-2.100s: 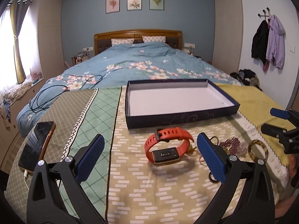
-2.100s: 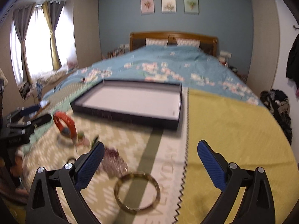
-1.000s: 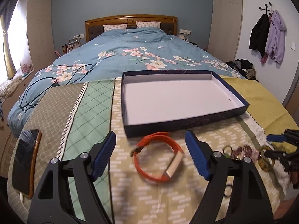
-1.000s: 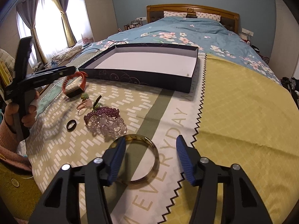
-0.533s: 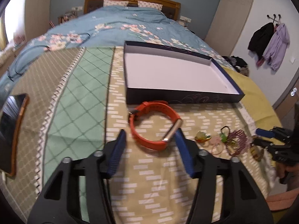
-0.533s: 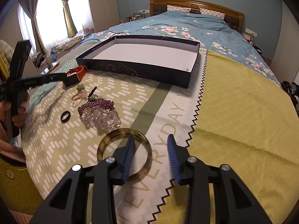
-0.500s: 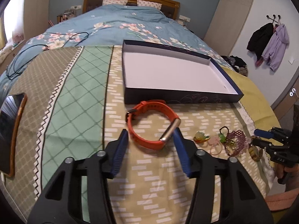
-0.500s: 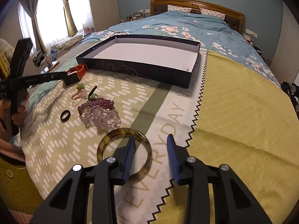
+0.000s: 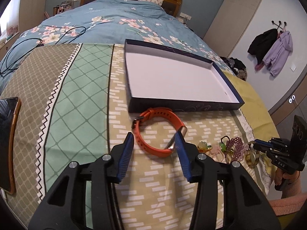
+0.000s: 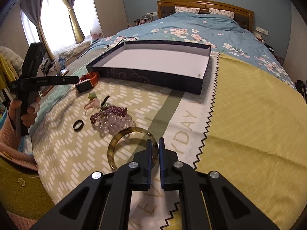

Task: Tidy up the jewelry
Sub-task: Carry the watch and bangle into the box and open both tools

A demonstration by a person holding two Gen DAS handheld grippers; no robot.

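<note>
An orange smart band (image 9: 157, 132) lies on the patterned cloth in front of a shallow navy box (image 9: 184, 111) with a white floor. My left gripper (image 9: 155, 138) is partly closed with its fingers on either side of the band's near part; the right finger touches the band's metal body. The band also shows in the right wrist view (image 10: 87, 82). My right gripper (image 10: 154, 143) is shut on the right rim of an amber bangle (image 10: 122, 138) that lies on the cloth. The box (image 10: 145, 76) is empty.
A purple and clear bead bracelet (image 10: 113, 117), a black ring (image 10: 78, 125) and small pink and green charms (image 10: 94, 100) lie left of the bangle. A phone (image 9: 7, 134) lies at the far left. The bed (image 9: 107, 21) is behind the table.
My left gripper has narrowed around the orange band. My right gripper has closed onto the bangle's rim.
</note>
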